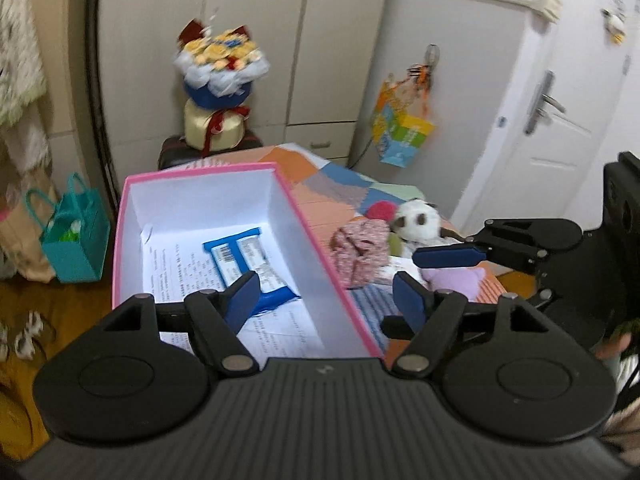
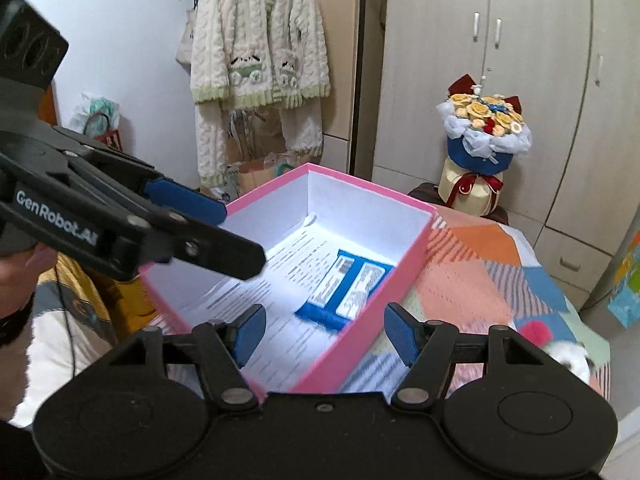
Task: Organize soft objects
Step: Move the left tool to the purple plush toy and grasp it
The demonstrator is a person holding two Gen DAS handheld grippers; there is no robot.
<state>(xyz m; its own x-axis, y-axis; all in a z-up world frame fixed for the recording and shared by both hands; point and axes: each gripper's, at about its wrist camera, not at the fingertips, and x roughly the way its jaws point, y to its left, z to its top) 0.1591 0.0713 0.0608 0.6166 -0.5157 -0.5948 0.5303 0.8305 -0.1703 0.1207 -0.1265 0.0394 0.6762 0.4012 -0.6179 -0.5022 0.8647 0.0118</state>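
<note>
Pink box [image 1: 320, 248], open-topped and white inside, sits on the patchwork cover [image 1: 320, 168] directly ahead of the left gripper [image 1: 326, 300], whose two blue fingers are spread wide with nothing between them but the box's right wall: one finger hangs over the box interior, the other outside it. In the right wrist view the right gripper [image 2: 324, 334] is likewise spread and empty, one blue pad over the box floor, the other outside the long pink wall.

Soft things lie in a cluster on the cover to the right of the box, apart from the left gripper's fingers. The right gripper shows in the left view just above this cluster. Four can be counted there: one floral fabric bundle [image 1: 360, 250], one white plush animal with dark patches [image 1: 418, 222], one red pompom [image 1: 380, 210] behind it, and one lilac plush [image 1: 456, 282] nearest the fingers, partly hidden. A green patch between them is too hidden to tell.

Inside the box: printed paper sheets [image 1: 192, 268] on the floor and one blue-and-white packet [image 1: 248, 264] lying on them. No soft item is in the box.
</note>
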